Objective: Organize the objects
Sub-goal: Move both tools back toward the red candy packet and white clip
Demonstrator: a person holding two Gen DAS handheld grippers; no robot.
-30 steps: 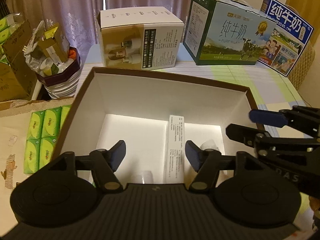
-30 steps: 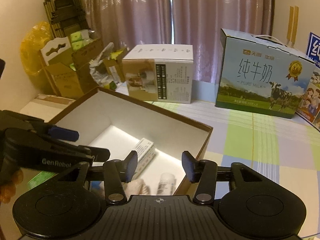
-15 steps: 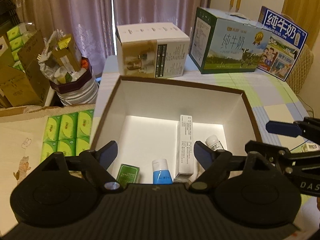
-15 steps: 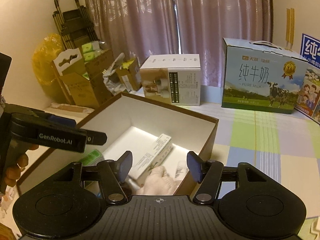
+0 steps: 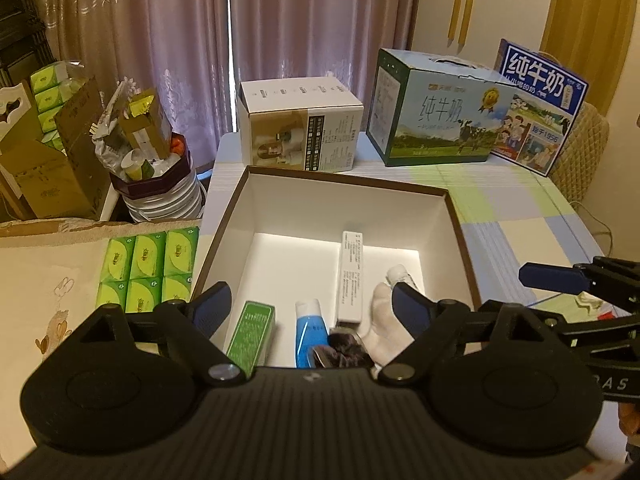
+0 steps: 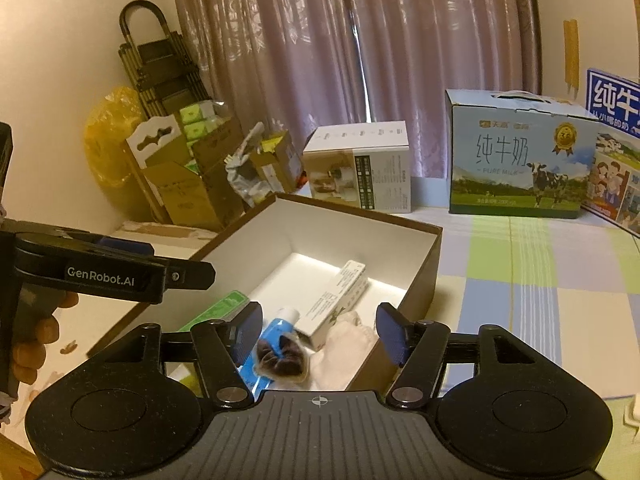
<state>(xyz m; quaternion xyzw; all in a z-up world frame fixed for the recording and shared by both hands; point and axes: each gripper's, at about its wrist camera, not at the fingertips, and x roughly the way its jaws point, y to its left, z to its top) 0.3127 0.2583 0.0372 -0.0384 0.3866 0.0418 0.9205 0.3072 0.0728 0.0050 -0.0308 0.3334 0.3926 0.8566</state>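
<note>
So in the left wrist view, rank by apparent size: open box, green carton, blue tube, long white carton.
1. open box
2. green carton and long white carton: alike, nearness muddies it
3. blue tube, partly hidden

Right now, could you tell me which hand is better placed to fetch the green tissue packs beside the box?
Left, probably. The tissue packs lie left of the box, next to the left gripper; the right gripper is across the box. Both jaws are opening, gripping nothing.
</note>
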